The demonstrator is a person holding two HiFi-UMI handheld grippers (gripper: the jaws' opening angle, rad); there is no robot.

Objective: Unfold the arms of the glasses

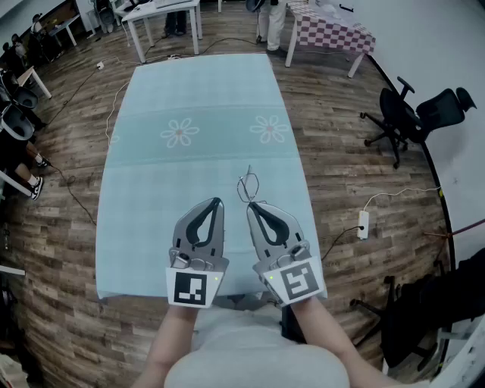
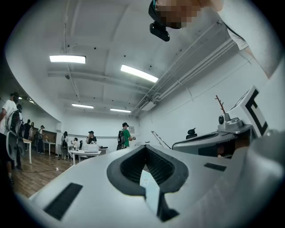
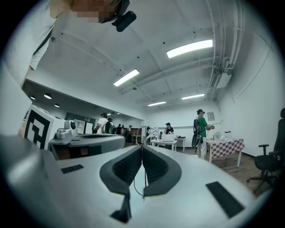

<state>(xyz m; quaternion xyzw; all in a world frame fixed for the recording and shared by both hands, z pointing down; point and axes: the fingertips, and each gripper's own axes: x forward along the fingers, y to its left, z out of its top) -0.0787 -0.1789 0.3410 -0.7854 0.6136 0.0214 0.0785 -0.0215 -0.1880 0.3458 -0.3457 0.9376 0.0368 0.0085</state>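
Thin wire-framed glasses [image 1: 247, 186] are held just above the light blue table [image 1: 189, 98], at the tip of my right gripper [image 1: 249, 204]. That gripper is shut on them. In the right gripper view a thin wire of the glasses [image 3: 143, 178] runs down between the closed jaws of my right gripper [image 3: 142, 147], and the rims curve up beyond the tip. My left gripper [image 1: 218, 201] is beside it on the left, shut and holding nothing. In the left gripper view the jaws of my left gripper [image 2: 145, 147] meet with nothing between them. Both grippers point away from me, about level.
The tablecloth has two flower prints [image 1: 179, 133] further out. To the right on the wooden floor are a black office chair [image 1: 409, 117] and a power strip [image 1: 363, 223]. A checkered table [image 1: 330, 34] and a white table [image 1: 163, 15] stand beyond, with people seated at far left.
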